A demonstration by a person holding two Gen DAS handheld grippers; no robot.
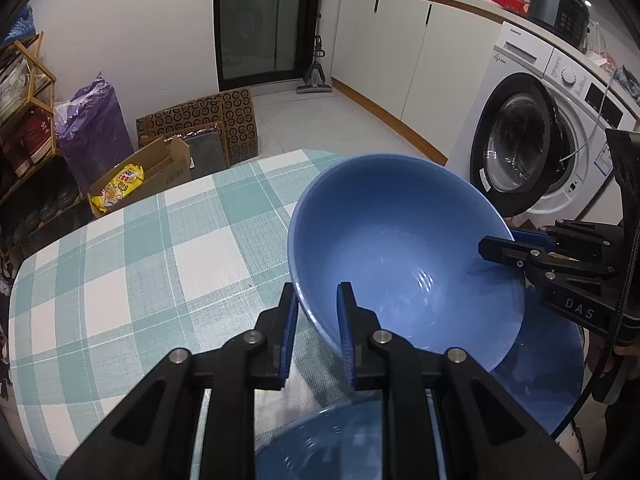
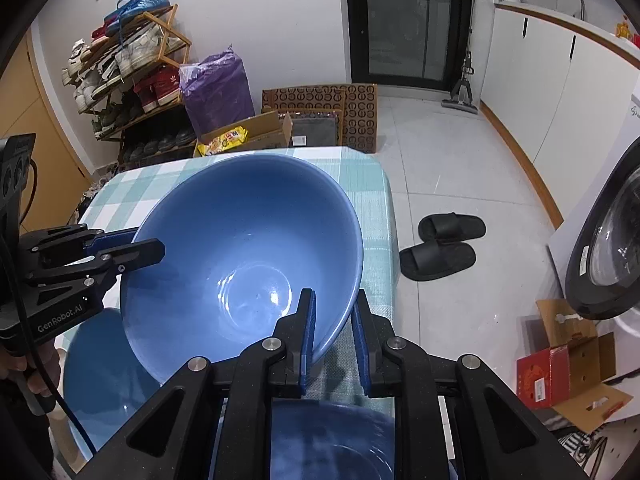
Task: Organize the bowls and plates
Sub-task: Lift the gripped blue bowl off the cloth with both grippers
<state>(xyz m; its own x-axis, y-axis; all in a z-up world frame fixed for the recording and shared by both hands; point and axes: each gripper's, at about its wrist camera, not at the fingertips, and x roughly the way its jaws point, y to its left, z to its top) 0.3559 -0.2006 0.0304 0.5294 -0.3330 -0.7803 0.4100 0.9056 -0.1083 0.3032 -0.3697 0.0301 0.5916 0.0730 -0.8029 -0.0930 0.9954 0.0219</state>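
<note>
You have the big blue bowl [image 1: 404, 252] pinched by its rim from both sides, tilted so its open side faces you, above the checked tablecloth [image 1: 132, 248] of the table. Your left gripper [image 1: 318, 308] is clamped on the rim at the bowl's left side, one blue pad inside the wall and one outside. Your right gripper [image 2: 334, 312] is clamped the same way on the opposite rim; from the left wrist view it comes in from the right edge [image 1: 500, 246], one finger over the lip.

Under the raised bowl lies a blue plate [image 1: 552, 368], flat on the cloth, and closer to you, below the gripper bodies, sits a second blue dish [image 2: 332, 440]; it is blurred and half hidden, so you cannot tell whether it is a bowl or a plate.

Beyond the table's far edge, cardboard boxes [image 2: 320, 116] and a purple bag [image 2: 218, 88] stand on the floor beside a shoe rack [image 2: 132, 64]. A pair of black slippers [image 2: 444, 246] rests on the tiles to the table's right, near the washing machine [image 1: 536, 136].
</note>
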